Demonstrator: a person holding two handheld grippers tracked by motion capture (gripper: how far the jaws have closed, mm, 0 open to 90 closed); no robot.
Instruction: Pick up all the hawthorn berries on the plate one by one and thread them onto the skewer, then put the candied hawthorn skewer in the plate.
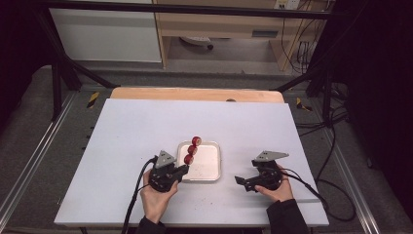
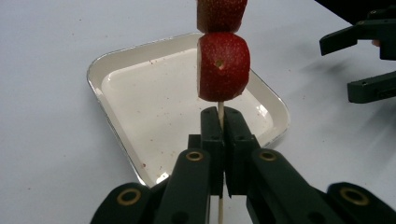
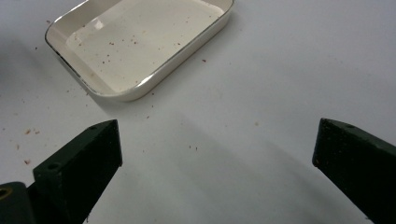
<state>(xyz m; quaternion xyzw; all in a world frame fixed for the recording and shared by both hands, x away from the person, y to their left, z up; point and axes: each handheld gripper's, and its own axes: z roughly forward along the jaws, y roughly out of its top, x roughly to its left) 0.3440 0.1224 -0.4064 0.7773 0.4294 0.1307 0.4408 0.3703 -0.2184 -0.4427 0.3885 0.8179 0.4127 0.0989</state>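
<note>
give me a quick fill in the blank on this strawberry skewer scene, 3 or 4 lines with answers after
1. The left gripper is shut on a thin wooden ____.
2. In the high view, ____ strawberry pieces sit on that stick.
3. The white tray holds no fruit, only red ____.
4. The right gripper has its jaws wide ____, with nothing between them.

Missing words: skewer; three; specks; open

High view: fixed above near edge of white desk [image 1: 146, 122], faces forward and down, far off. Left gripper view: rides left claw [image 2: 219, 140], close, looks along jaws. Right gripper view: low, close over desk. All three share shallow white square metal tray [image 1: 212, 163].
</note>
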